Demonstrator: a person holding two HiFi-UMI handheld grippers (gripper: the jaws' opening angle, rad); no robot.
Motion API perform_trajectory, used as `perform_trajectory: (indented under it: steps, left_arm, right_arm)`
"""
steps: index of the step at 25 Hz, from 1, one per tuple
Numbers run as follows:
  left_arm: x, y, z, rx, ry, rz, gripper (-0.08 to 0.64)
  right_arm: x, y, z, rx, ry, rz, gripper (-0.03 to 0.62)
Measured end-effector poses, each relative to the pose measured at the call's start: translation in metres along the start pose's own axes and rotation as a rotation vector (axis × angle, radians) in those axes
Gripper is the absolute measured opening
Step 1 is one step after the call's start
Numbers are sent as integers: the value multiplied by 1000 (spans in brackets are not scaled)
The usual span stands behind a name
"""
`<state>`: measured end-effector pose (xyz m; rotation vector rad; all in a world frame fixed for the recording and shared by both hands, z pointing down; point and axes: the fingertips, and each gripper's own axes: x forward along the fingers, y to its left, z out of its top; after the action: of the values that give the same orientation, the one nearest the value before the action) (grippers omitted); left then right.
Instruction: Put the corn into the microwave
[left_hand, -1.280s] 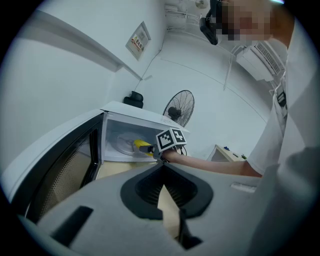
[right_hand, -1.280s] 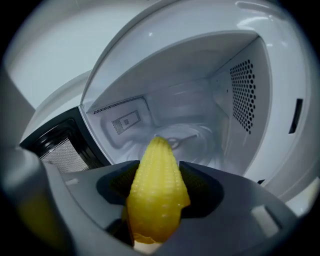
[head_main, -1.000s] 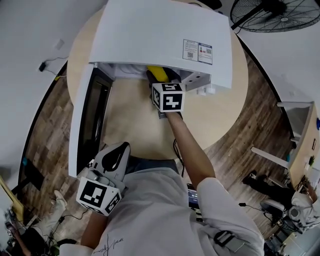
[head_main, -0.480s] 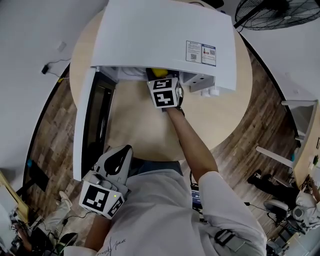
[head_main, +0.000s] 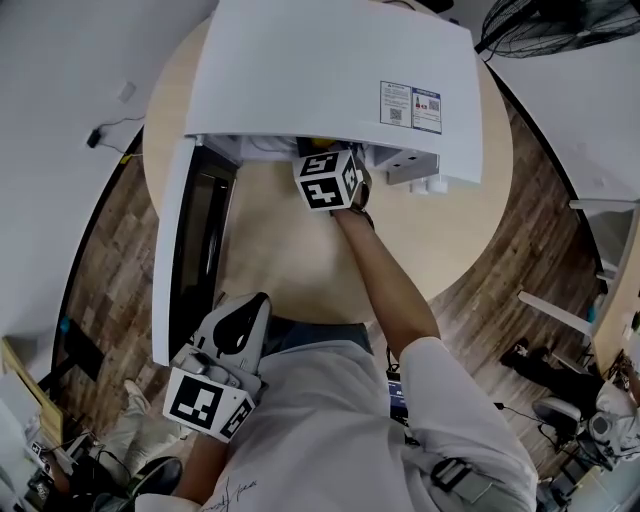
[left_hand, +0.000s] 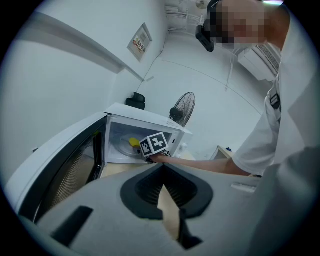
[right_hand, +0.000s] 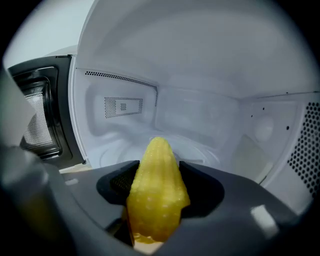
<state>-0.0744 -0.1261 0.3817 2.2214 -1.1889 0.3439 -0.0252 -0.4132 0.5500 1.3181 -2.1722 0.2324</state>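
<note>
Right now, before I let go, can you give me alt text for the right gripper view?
A yellow corn cob is clamped between the jaws of the right tool, its tip pointing into the cavity of the open white microwave. The microwave's dark-windowed door stands open at the left.

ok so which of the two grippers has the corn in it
The right gripper: its jaws are clamped on the yellow corn, inside the open microwave. The left gripper holds nothing and sits back near the person's body.
</note>
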Motion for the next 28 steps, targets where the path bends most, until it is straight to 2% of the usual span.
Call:
perform_trajectory:
  steps: [8, 18, 28]
  left_arm:
    - [0, 2, -5, -4, 15, 5, -9]
    - [0, 2, -4, -2, 9, 5, -9]
    - [-4, 2, -1, -36, -15, -1, -9]
  right_arm:
    - [13, -3, 0, -11, 8, -15, 262]
    - [16, -4, -1, -75, 10, -40, 264]
    - [16, -5, -2, -69, 22, -45, 265]
